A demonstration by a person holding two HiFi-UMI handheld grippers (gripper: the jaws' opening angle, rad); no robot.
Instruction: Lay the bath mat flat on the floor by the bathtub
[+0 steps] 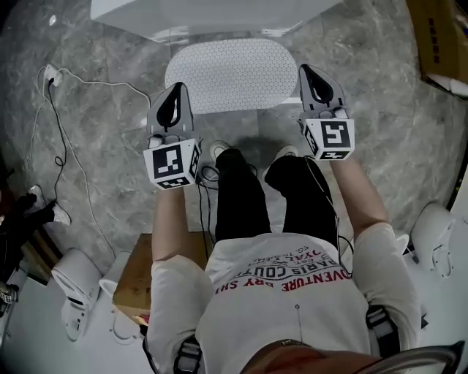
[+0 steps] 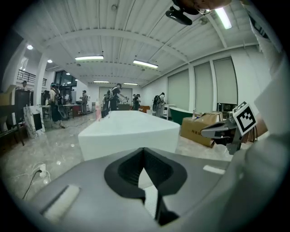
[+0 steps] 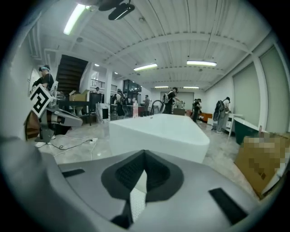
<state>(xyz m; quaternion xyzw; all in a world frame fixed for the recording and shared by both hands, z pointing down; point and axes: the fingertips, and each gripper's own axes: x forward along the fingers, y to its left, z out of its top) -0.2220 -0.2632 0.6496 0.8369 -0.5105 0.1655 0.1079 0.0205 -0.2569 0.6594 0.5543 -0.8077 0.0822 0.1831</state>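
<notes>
The bath mat, a white oval with a dotted texture, lies flat on the grey marble floor right in front of the white bathtub. My left gripper hovers over the mat's left end and my right gripper over its right end. Both are shut with nothing between the jaws. In the left gripper view the closed jaws point at the bathtub. The right gripper view shows the same: shut jaws facing the tub, with a sliver of the mat showing below them.
A power strip with a long cable lies on the floor at the left. A cardboard box sits at the top right, another behind the person. The person's shoes stand just short of the mat. White fixtures flank the person.
</notes>
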